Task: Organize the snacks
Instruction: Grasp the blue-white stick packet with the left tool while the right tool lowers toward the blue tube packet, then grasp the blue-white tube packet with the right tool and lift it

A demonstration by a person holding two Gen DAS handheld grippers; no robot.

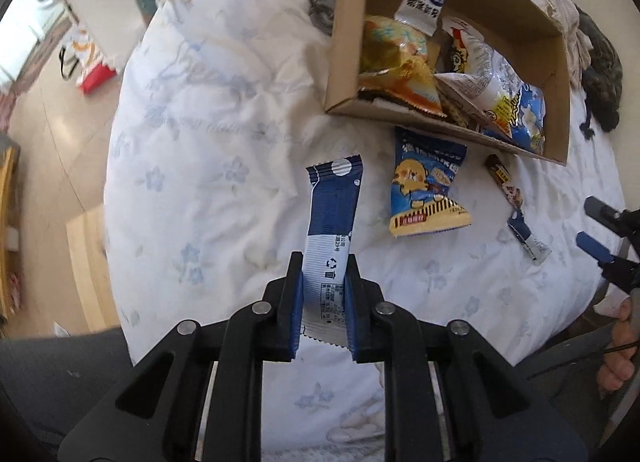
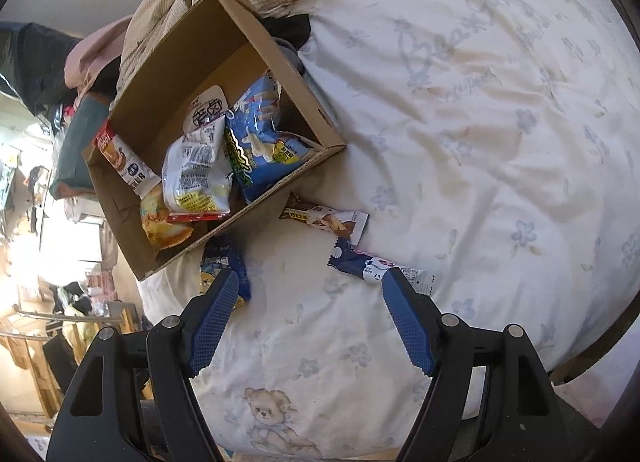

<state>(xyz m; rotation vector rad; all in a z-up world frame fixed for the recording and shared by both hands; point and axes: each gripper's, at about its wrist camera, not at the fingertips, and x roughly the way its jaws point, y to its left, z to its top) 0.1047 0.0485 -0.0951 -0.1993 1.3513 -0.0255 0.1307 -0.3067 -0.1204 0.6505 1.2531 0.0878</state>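
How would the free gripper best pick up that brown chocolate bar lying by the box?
Probably from above, pinching across the narrow middle of the brown chocolate bar. It lies flat on the bedsheet, long and slim; the right gripper is open.

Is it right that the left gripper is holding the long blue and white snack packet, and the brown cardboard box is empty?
Not quite. The left gripper does hold the long blue and white snack packet, but the brown cardboard box already has several snack bags in it, as both wrist views show.

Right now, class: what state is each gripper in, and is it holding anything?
Left gripper: closed on the blue-and-white snack packet.
Right gripper: open, holding nothing.
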